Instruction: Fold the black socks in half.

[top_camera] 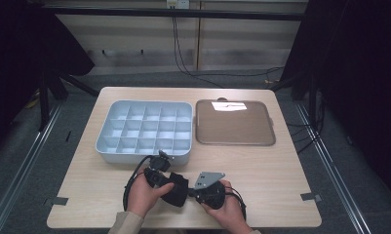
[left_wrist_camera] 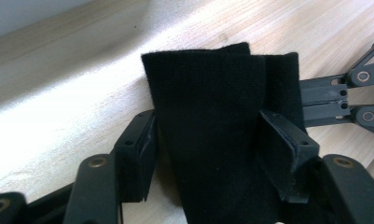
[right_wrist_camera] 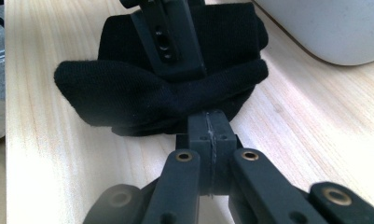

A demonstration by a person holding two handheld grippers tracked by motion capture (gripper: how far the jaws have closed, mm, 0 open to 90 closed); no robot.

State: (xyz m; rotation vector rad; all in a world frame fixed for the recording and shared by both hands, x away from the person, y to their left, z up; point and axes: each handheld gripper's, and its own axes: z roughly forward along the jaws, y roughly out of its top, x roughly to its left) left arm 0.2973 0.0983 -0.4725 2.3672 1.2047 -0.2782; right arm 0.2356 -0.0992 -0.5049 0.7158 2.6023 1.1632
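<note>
A folded black cloth (top_camera: 178, 196) lies on the wooden table (top_camera: 261, 170) near its front edge, between my two grippers. My left gripper (top_camera: 172, 184) comes from the left, and its jaws stand on both sides of the cloth (left_wrist_camera: 208, 93) with the pads pressing its folded sides; the left gripper (left_wrist_camera: 208, 140) is shut on it. From the right, my right gripper (top_camera: 192, 192) reaches the cloth (right_wrist_camera: 110, 93). Its jaws are closed pad to pad, and the right gripper (right_wrist_camera: 208, 126) pinches the cloth's near edge. A hand holds each gripper.
A pale blue tray (top_camera: 144, 156) with several empty compartments sits just behind the grippers, its white wall (right_wrist_camera: 334, 28) close by. A flat brown tray (top_camera: 234, 142) lies to its right with a white slip (top_camera: 228, 106) at its far side. The table's front edge is near the hands.
</note>
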